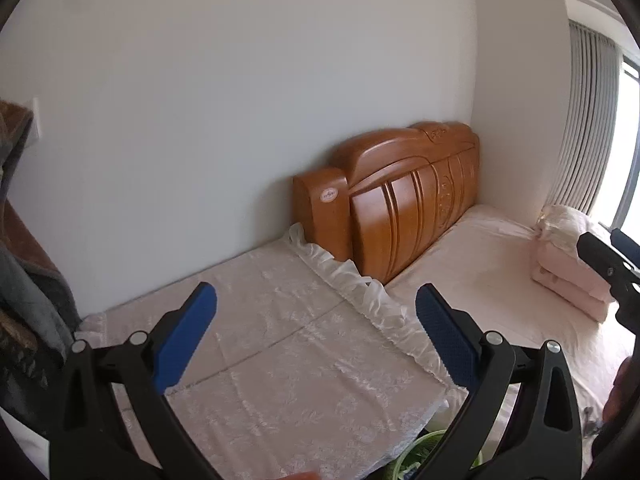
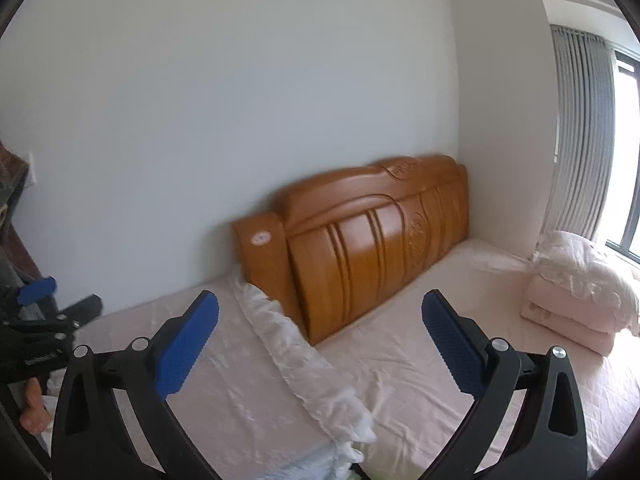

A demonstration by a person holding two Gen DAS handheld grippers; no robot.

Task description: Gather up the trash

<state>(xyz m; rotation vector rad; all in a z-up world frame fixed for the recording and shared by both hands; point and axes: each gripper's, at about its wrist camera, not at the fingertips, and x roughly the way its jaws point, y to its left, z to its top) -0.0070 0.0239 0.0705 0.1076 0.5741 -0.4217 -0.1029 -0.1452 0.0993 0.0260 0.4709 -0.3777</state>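
No trash shows clearly in either view. My left gripper (image 1: 316, 312) is open and empty, held above a small table covered with a white lace cloth (image 1: 280, 344). A green-rimmed container (image 1: 424, 452) peeks out at the bottom edge, mostly hidden. My right gripper (image 2: 320, 316) is open and empty, above the frilled edge of the cloth (image 2: 304, 364) and the bed (image 2: 460, 344). The right gripper also shows at the right edge of the left wrist view (image 1: 612, 268), and the left gripper at the left edge of the right wrist view (image 2: 44, 320).
A carved wooden headboard (image 1: 408, 204) leans against the white wall behind the bed. Folded pink bedding (image 1: 568, 264) lies on the bed near the window with grey blinds (image 1: 588, 120). Dark clothes or bags (image 1: 24, 280) hang at the left.
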